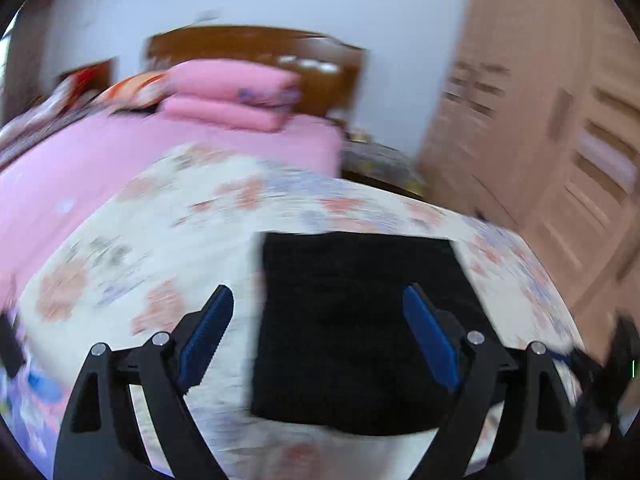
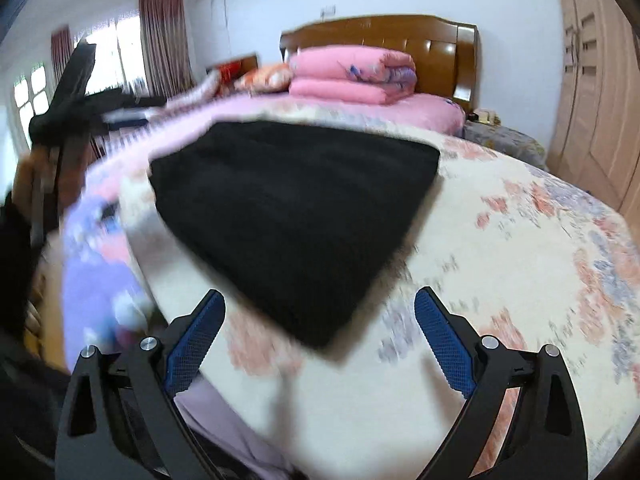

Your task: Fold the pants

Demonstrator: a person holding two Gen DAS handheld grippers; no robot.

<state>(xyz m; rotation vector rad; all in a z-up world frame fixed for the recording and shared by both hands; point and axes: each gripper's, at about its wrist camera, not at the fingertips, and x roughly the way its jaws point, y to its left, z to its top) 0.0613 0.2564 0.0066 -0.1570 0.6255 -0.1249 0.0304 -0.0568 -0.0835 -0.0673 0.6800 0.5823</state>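
Floral bedspread carries the folded black pants, lying ahead of both empty, wide-open tools: left hand-held gripper, right hand-held gripper.

One folded black pants; one floral bedspread; two stacked pink quilts; one wooden headboard; one wardrobe.
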